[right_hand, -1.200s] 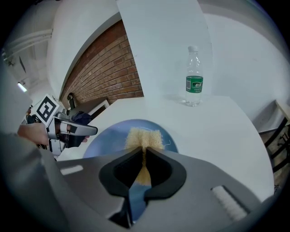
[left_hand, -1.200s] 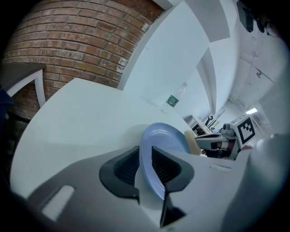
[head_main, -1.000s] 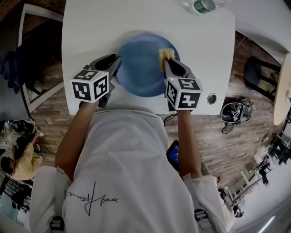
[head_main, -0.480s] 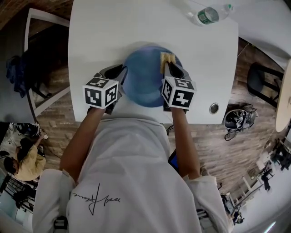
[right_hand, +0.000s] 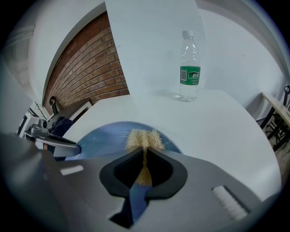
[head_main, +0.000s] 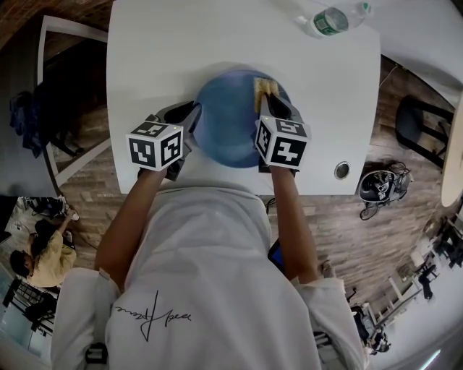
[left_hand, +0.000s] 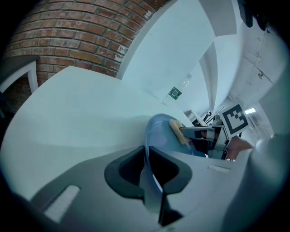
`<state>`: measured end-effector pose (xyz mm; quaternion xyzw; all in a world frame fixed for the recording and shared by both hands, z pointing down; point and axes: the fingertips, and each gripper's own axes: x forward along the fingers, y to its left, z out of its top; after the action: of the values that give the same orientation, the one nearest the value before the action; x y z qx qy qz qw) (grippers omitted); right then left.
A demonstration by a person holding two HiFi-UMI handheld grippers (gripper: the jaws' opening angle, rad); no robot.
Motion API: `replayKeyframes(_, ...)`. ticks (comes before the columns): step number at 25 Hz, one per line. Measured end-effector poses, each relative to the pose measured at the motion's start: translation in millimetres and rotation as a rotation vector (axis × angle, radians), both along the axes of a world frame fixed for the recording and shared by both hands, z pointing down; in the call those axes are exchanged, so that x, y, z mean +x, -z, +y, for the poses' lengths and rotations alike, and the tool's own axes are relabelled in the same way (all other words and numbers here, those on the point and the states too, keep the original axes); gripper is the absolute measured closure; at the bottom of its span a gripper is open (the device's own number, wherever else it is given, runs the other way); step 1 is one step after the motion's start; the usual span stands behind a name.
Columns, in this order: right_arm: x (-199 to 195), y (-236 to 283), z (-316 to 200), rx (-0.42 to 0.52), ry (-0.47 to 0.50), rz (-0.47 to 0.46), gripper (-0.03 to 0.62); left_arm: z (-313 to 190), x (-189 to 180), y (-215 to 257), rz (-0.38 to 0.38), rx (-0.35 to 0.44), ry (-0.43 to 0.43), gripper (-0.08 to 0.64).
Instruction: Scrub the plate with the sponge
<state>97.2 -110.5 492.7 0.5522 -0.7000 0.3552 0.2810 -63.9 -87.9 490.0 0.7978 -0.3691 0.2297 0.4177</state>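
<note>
L gripper (left_hand: 146,152): jaws have just been closing and are now clamped on the plate (head_main: 228,119) at its left rim; in left gripper view the rim runs edge-on thru the gap, a pad on each face; can't tell if that side is lifted off the bench (head_main: 159,43) or flat.

R gripper (right_hand: 144,156): closed on the sponge (right_hand: 144,138); sponge is yellow, pinched thin between the pads, frayed end sticking out past the tips.

Key relation: sponge sits over the plate's far-right part, just inside the far rim; looks down on the blue surface but contact not certain from these views; the rest of the plate face lies from the sponge toward plate centre, then on toward the clamped left rim and the near rim. R gripper comes in over the plate's near-right rim, pointing down and away from the person; L gripper is on the opposite side of the plate, so the two face each other across it.

My read: hold is set, scrubbing about to start; strokes should run from far-right toward centre, i.e. toward the L clamp, which braces the plate vs sliding; R is the only one that can do it, L is busy. Risk: a hard push outward past the right rim has no brace.

Bottle (head_main: 329,22): beyond the plate's far-right, well apart; not in the stroke path.
</note>
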Motion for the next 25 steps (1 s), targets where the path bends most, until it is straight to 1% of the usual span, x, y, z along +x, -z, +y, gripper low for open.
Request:
replayKeyframes(6, -2.6, 0.0, -2.8, 0.003, 0.012, -0.002, 0.569, 0.8, -1.2, -0.2, 0.003, -0.007, 0.003, 0.514)
replayKeyframes(11, -7.0, 0.2, -6.0, 0.010, 0.038, 0.004, 0.566, -0.2, -1.6, -0.7, 0.011, -0.022, 0.026, 0.515)
replayKeyframes(18, -16.5, 0.4, -9.3, 0.013, 0.071, -0.011, 0.565, -0.2, -2.6, -0.9, 0.009, -0.035, 0.054, 0.522)
replayKeyframes(25, -22.8, 0.9, -13.8, 0.020, 0.075, -0.017, 0.563, -1.5, -3.0, -0.6, 0.010, -0.033, 0.060, 0.520)
